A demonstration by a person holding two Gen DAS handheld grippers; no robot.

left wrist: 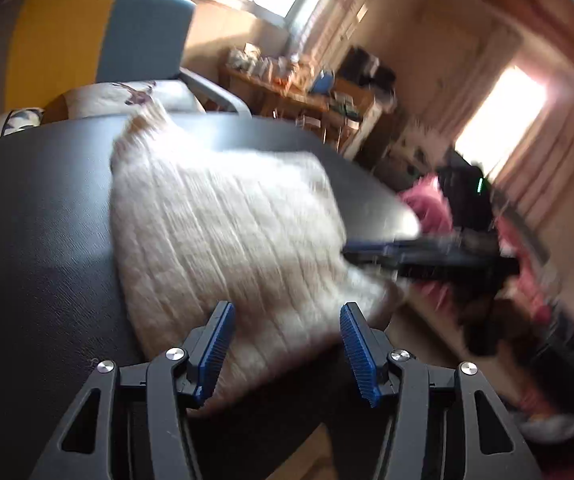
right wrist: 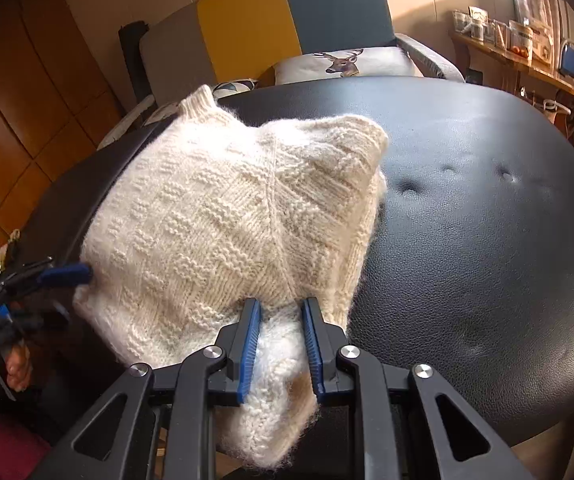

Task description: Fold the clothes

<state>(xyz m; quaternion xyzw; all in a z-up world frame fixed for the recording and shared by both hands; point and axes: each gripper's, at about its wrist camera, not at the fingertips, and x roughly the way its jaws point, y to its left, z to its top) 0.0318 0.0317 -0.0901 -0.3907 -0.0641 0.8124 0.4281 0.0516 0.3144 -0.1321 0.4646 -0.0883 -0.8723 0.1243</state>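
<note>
On the round black leather surface [right wrist: 487, 220], the folded cream knitted sweater [right wrist: 227, 216] is lying while the right gripper [right wrist: 281, 346] is pinching its near corner and the left gripper [left wrist: 285, 350] is hovering open, likely needing 1 more fold.

A cream knitted sweater [right wrist: 223, 216] lies folded into a rough square on the left part of a black padded top [right wrist: 487, 220]. Its knit shows ribbed blocks and a raised seam running from far to near. A ribbed cuff or collar pokes out at the far left corner. The near edge hangs over the top's near rim, bunched and fuzzy. The left wrist view is blurred.
</note>
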